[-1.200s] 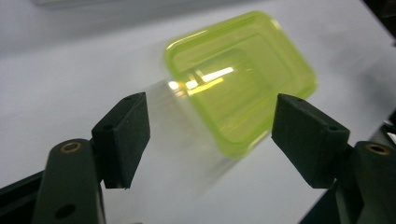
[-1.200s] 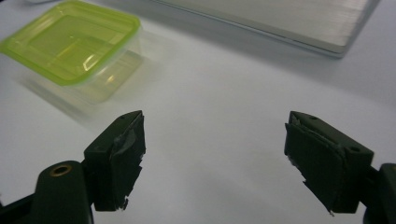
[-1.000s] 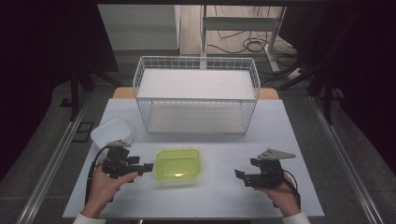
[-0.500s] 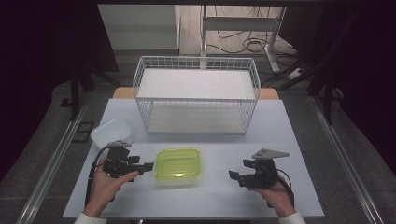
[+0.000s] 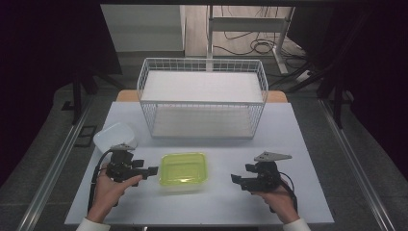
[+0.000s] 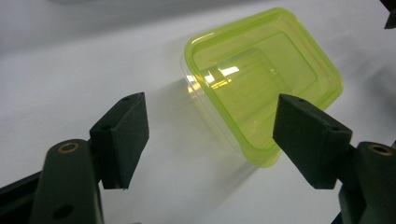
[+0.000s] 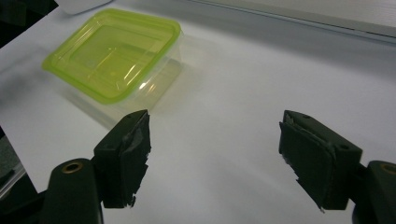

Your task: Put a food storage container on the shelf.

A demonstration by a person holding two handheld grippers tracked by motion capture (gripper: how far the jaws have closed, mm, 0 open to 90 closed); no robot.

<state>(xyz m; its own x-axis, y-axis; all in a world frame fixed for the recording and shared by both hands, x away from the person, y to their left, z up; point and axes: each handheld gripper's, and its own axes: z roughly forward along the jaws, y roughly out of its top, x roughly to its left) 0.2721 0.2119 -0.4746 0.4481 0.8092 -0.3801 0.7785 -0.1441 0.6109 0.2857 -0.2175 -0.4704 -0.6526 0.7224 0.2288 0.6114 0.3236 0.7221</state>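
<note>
Two claws: left claw [image 5: 153, 170] at lower left of the high view, jaws apart, empty, just beside the box; right claw [image 5: 234, 179] at lower right, jaws wide apart, empty, well apart from the box
Box: clear plastic container with a yellow-green lid [image 5: 184, 170], lower centre of the high view, flat on the white bench [image 5: 288, 144]; lid on
Handling: likely light, thin-walled, a little flexible, smooth and slippery; appears empty
Hold: probably best across the lid rim [image 6: 224, 126] at a short side; gentle squeeze, as walls may buckle
Surroundings: wire basket [image 5: 202, 96] at upper centre; white tub [image 5: 113, 135] at left
</note>
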